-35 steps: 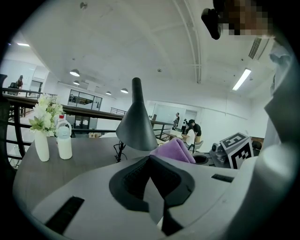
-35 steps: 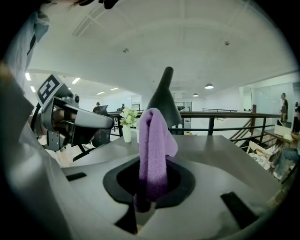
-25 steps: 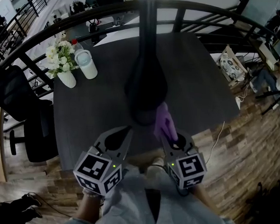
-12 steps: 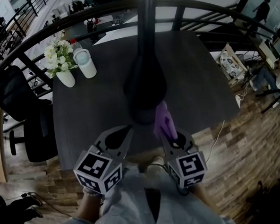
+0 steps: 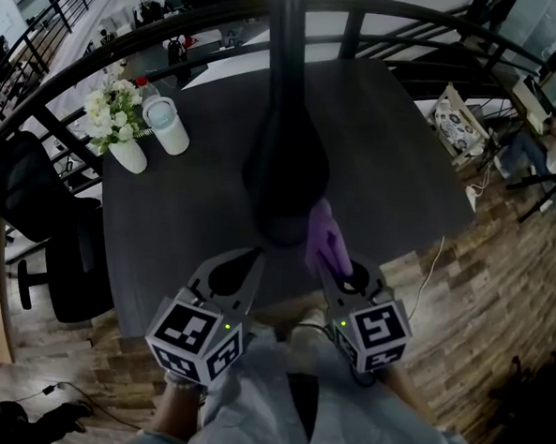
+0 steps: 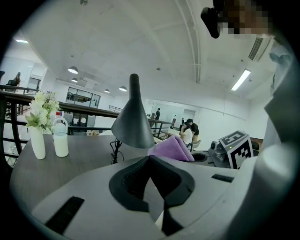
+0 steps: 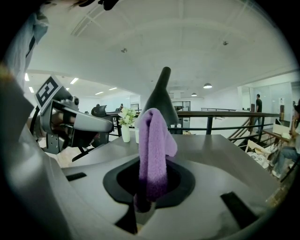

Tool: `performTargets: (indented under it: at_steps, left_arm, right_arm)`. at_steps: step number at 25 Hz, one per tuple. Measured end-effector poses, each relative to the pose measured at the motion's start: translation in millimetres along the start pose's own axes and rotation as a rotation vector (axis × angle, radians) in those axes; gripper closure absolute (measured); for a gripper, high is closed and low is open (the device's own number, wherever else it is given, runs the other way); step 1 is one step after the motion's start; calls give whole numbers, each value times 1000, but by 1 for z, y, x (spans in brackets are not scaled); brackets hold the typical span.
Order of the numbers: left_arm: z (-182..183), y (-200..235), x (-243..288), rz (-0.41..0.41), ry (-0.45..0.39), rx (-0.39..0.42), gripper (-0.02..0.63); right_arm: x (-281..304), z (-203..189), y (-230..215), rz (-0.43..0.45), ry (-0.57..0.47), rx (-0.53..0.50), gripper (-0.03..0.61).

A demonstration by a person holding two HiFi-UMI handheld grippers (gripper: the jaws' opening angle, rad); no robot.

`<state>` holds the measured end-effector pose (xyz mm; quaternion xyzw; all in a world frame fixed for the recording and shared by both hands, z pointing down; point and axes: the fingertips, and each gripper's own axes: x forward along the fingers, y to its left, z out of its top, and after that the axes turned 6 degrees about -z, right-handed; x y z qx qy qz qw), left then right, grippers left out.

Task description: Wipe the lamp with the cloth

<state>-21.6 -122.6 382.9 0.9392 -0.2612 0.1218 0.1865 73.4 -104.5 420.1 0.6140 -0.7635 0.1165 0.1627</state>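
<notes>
Currently the cloth [image 5: 326, 236] is pinched in the right gripper [image 5: 337, 271] at the near rim of the lamp [image 5: 286, 165] on the table [image 5: 179, 224], the left gripper [image 5: 248, 260] is closed on nothing, so the unbraced lamp may be shoved or tipped if the wipe is pressed hard.

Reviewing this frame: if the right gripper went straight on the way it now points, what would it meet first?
Most likely the dark cone-shaped lamp shade: the right gripper aims the purple cloth in its jaws straight at it. Whether the cloth touches the shade is unclear.
</notes>
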Motion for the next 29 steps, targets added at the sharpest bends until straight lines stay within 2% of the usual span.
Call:
performTargets:
  at_steps: [29]
  left_arm:
    - [-4, -7, -1, -11, 1, -3, 603]
  right_arm:
    - [-5, -9, 0, -1, 24, 12, 528]
